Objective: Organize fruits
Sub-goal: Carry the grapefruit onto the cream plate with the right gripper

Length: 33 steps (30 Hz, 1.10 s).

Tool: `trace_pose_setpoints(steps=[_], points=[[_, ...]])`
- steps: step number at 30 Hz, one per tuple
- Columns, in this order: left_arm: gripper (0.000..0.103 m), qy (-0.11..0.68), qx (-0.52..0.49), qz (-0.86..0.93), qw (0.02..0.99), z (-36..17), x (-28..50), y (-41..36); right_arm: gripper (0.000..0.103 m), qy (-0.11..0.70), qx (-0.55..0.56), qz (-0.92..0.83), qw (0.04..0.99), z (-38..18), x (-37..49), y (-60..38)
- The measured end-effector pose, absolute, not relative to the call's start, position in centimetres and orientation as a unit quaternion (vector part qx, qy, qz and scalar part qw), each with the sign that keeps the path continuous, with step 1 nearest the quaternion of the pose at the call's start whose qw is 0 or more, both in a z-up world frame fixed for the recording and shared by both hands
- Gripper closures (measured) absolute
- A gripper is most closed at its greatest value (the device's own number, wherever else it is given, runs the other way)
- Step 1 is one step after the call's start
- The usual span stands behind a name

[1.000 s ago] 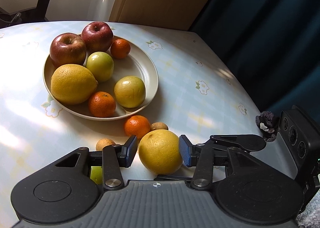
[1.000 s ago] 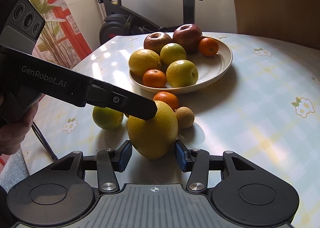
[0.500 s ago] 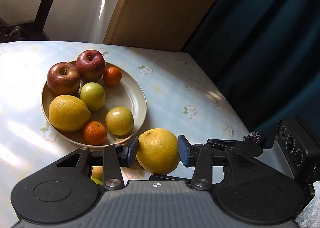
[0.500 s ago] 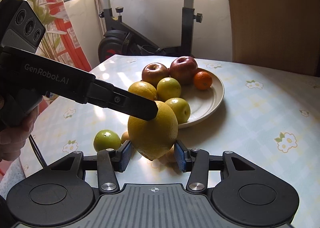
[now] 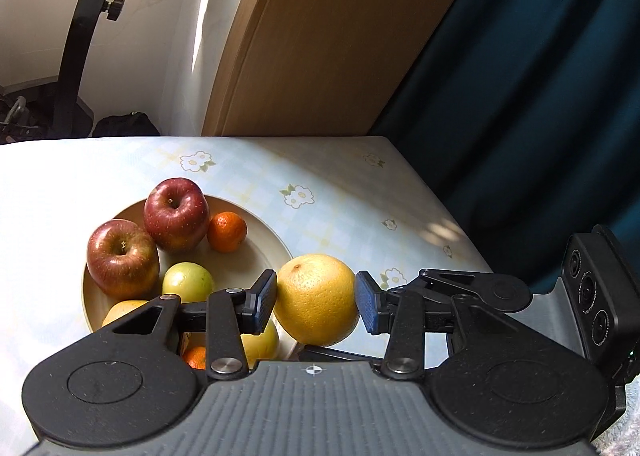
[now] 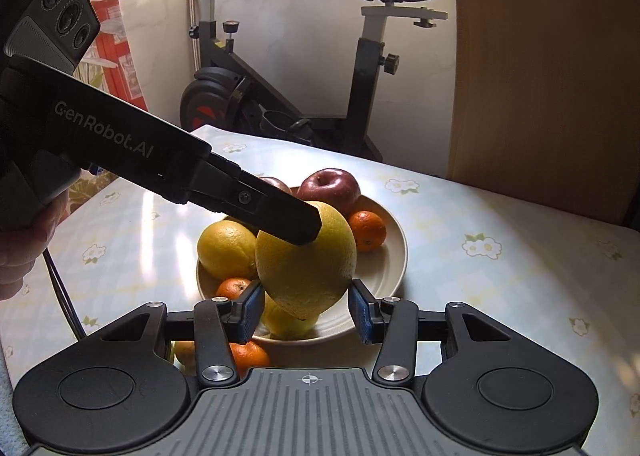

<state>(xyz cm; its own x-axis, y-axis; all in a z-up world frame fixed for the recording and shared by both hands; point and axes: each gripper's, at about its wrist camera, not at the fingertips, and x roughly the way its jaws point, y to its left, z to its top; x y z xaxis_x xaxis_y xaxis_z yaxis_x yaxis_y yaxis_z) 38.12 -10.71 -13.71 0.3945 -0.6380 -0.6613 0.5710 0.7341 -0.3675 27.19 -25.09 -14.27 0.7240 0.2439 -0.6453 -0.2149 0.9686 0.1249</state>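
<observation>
Both grippers carry one big yellow citrus (image 5: 316, 300) above the near rim of the plate (image 5: 272, 244). The left gripper (image 5: 316, 302) pinches it at its sides; the right gripper's (image 6: 306, 308) jaws flank its lower end, though I cannot tell whether their pads press. To do this well, move both hands together and lower it into the bare patch beside the small orange (image 5: 226, 231), clear of the red apples (image 5: 176, 213). Fruit nearer the camera on the tabletop (image 5: 340, 183) is hidden behind the gripper bodies.
</observation>
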Motion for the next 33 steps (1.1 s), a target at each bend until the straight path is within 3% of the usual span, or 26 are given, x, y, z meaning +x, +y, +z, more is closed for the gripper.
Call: trace_pose_setpoints(steps=[33], points=[[0.058,0.461,-0.029,-0.321,0.827,-17.3,44.6,-12.6,0.061,0.422,0.024,0.138,0.896,-18.2,34.4,-26.4]])
